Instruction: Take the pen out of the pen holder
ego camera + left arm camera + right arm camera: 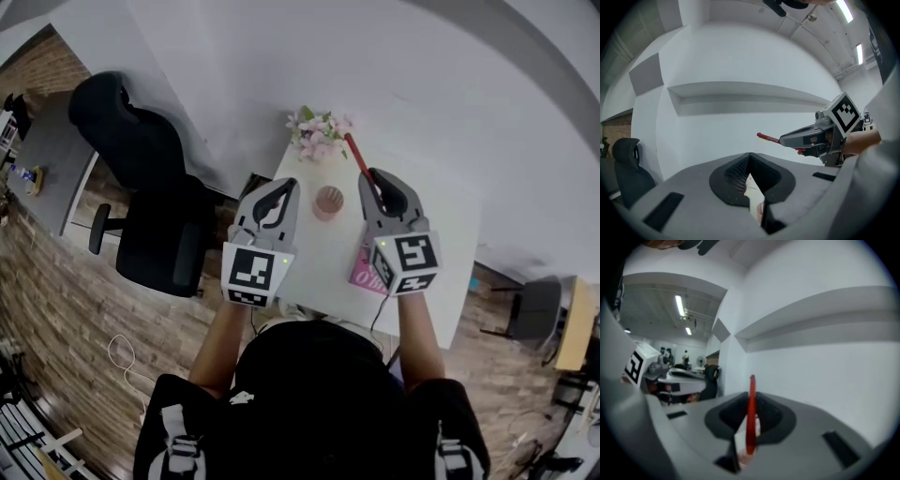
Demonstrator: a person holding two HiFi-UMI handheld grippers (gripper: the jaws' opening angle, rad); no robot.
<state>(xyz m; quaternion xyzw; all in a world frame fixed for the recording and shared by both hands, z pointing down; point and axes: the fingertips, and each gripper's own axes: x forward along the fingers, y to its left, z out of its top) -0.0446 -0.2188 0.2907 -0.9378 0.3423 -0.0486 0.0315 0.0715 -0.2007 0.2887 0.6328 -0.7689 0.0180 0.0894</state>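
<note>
One pen in right claw, outside holder

2 claws (L claw, R claw); 1 pen in R claw; 1 pen holder btwn claws; 1 flower bunch beyond; 1 chair.

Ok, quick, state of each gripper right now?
Left gripper: closed, nothing held.
Right gripper: closed on the pen.
</note>
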